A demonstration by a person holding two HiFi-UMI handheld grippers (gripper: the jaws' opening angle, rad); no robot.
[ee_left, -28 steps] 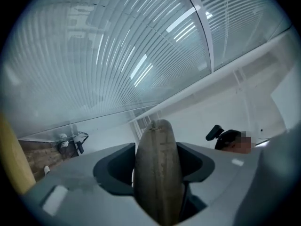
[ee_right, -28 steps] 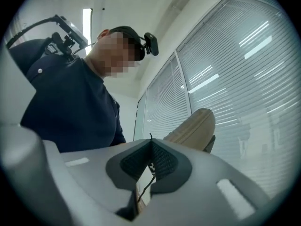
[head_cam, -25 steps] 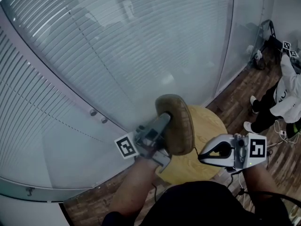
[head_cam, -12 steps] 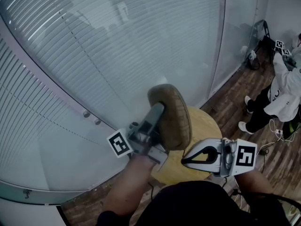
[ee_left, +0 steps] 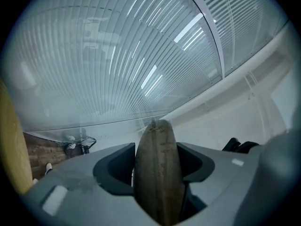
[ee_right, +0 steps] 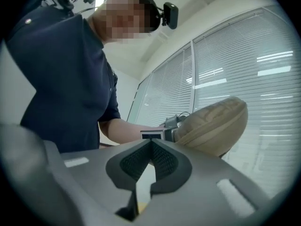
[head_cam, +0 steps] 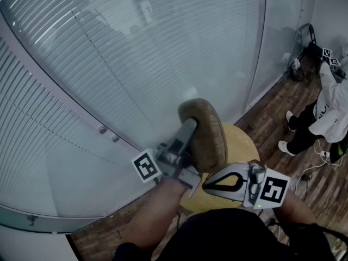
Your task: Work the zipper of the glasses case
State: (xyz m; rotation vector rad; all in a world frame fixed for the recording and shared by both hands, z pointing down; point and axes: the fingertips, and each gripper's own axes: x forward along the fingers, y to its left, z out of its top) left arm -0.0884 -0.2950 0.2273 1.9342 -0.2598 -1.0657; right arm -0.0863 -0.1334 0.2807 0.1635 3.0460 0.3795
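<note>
The glasses case (head_cam: pixel 205 136), an olive-brown oval pouch, is held up on edge above the round wooden table (head_cam: pixel 242 145). My left gripper (head_cam: pixel 190 128) is shut on it from the left. In the left gripper view the case (ee_left: pixel 157 173) stands between the jaws with its seam edge facing the camera. My right gripper (head_cam: pixel 207 185) is shut and empty, its tip just below and in front of the case. The right gripper view shows its jaws (ee_right: pixel 150 144) closed together, with the case (ee_right: pixel 214 125) up and to the right, apart from them. I cannot make out the zipper pull.
A glass wall with white blinds (head_cam: pixel 136 53) curves behind the table. Another person in white (head_cam: pixel 331 107) crouches on the wood floor at the far right, near bags and cables. My dark sleeve (ee_right: pixel 61 79) fills the left of the right gripper view.
My right gripper has moved left, from the table's right side to just under the case. The left gripper still holds the case, barely shifted.
</note>
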